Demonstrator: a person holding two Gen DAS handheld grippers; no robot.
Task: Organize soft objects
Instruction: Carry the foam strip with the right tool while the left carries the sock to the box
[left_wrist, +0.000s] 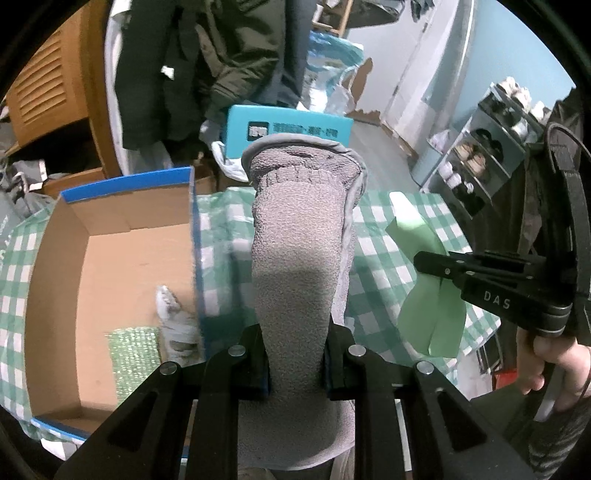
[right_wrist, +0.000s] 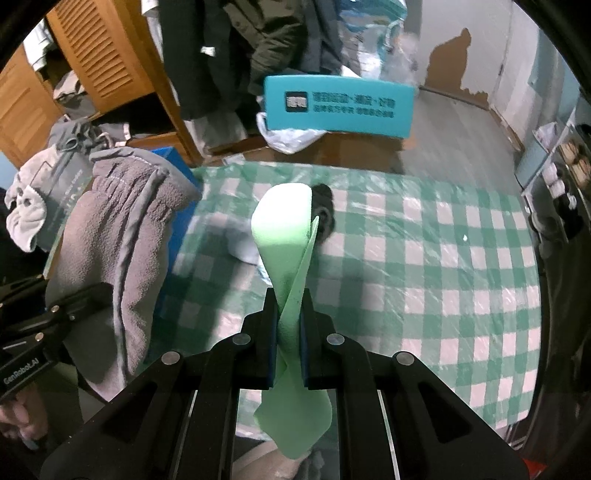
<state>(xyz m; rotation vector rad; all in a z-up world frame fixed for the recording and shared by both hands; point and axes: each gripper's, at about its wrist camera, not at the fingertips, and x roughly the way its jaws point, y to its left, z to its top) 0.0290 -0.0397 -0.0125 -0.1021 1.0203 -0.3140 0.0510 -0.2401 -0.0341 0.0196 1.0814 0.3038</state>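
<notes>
A grey fleece glove (left_wrist: 295, 240) stands up from my left gripper (left_wrist: 295, 354), which is shut on its lower part; its cuff points away from the camera. The same glove (right_wrist: 118, 240) hangs at the left of the right wrist view, pinched by the left gripper (right_wrist: 99, 291). My right gripper (right_wrist: 288, 332) is shut on a thin light-green cloth (right_wrist: 284, 229) that twists between the pads. In the left wrist view the right gripper (left_wrist: 421, 262) holds this green cloth (left_wrist: 432, 317) above the table's right side. Both are lifted off the checked tablecloth (right_wrist: 424, 266).
An open cardboard box with a blue rim (left_wrist: 110, 258) sits left of the glove; a green glittery item (left_wrist: 133, 350) and a white-grey item (left_wrist: 173, 317) lie inside. A small black object (right_wrist: 327, 214) and a white thing (right_wrist: 243, 247) lie on the table. A teal box (right_wrist: 340, 107) stands behind.
</notes>
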